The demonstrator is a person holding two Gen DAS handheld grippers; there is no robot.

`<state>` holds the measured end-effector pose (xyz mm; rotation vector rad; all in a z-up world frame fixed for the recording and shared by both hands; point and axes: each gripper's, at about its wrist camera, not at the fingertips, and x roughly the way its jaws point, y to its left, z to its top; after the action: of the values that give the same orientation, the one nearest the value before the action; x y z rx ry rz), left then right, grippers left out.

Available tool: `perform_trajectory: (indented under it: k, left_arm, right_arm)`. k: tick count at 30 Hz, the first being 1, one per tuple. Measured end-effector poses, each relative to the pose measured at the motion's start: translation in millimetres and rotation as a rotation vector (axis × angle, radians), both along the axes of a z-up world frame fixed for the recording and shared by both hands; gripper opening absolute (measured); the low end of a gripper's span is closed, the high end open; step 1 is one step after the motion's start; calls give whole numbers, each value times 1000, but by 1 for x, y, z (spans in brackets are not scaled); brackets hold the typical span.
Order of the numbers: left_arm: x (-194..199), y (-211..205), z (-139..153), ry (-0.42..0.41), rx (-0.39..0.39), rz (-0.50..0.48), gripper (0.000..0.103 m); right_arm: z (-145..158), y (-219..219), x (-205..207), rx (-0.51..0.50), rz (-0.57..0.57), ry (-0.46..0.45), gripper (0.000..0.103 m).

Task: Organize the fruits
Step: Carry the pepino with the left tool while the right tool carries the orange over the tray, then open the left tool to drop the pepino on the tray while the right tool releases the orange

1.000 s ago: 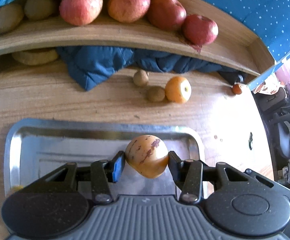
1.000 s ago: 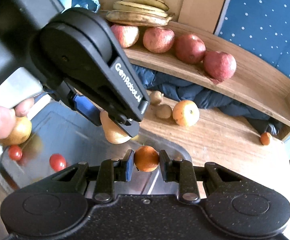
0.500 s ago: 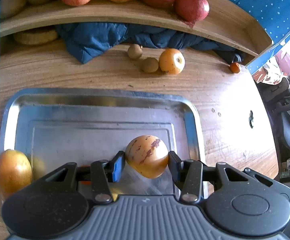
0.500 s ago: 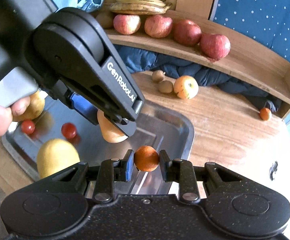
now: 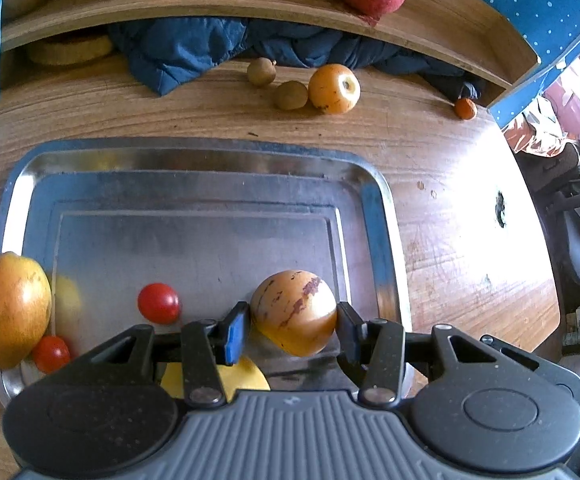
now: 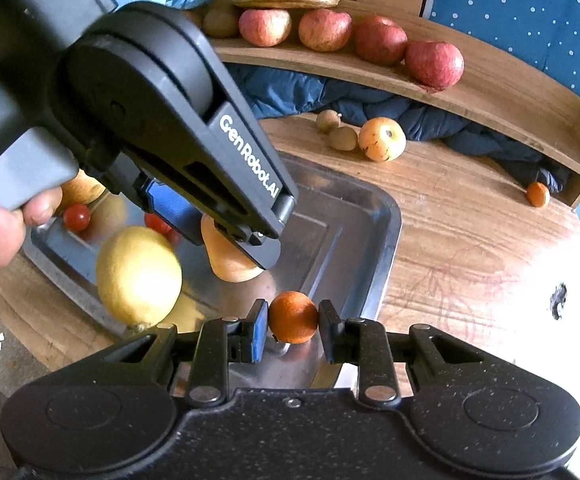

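1. The streaked yellow fruit (image 5: 293, 312) sat clamped in the left gripper (image 5: 290, 326), held above the near right part of the steel tray (image 5: 371, 216); judged, that put it over a bare patch for setting down.
2. The small orange fruit (image 6: 293, 322) was pinched in the right gripper (image 6: 293, 330), poised over the tray's near edge, just beside the left tool; probably waiting its turn.
3. A lemon (image 6: 138, 275), a mango (image 5: 14, 308) and 2 cherry tomatoes (image 5: 158, 303) already lay grouped at the tray's left.
4. Loose fruit sat beyond on the table (image 5: 449, 184); apples (image 6: 433, 65) lined the shelf.
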<state>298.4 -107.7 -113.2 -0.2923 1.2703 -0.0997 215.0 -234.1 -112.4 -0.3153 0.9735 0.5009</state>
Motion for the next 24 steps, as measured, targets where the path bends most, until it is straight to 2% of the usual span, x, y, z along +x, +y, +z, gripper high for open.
perform_trajectory:
  k: [24]
  left_arm:
    - [-8,-17,1,-28,44,-18,51]
  right_arm:
    - [-5,-10,-17,-1,-5,39,31]
